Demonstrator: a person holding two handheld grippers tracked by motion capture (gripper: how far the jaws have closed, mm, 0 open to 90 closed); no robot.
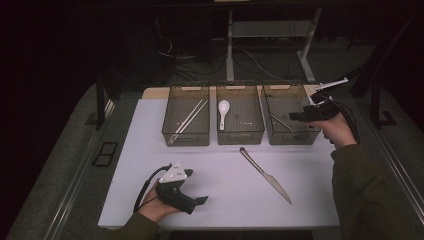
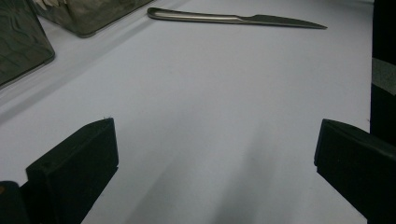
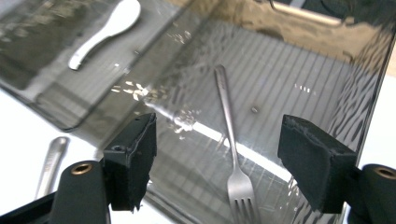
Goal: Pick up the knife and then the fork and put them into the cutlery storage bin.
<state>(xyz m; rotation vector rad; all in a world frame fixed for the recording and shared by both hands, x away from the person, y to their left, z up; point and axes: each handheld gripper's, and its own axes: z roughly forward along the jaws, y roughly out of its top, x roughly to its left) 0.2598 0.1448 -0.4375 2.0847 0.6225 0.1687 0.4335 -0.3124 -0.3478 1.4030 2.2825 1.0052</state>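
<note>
**Fork binned, knife next on the worktop**

We see the right claw [image 3: 217, 158] spread and empty above the right bin [image 1: 291, 121], where the fork [image 3: 232, 154] lies flat, tines toward us. The knife [image 1: 265, 175] rests on the worktop [image 1: 220, 165], long axis diagonal, handle toward the bins; it looks roughly midway between the hands. The left claw [image 2: 215, 154] is spread, idle. The middle bin [image 1: 240, 121] holds a spoon [image 1: 223, 112], the left bin [image 1: 186, 121] what are probably chopsticks [image 1: 190, 116].

Your near half of the counter [image 1: 150, 145] lies open, except the knife [image 1: 265, 175] lying slantwise right of middle. Three bins [image 1: 240, 122] wall off the far edge; enter them from above.
</note>
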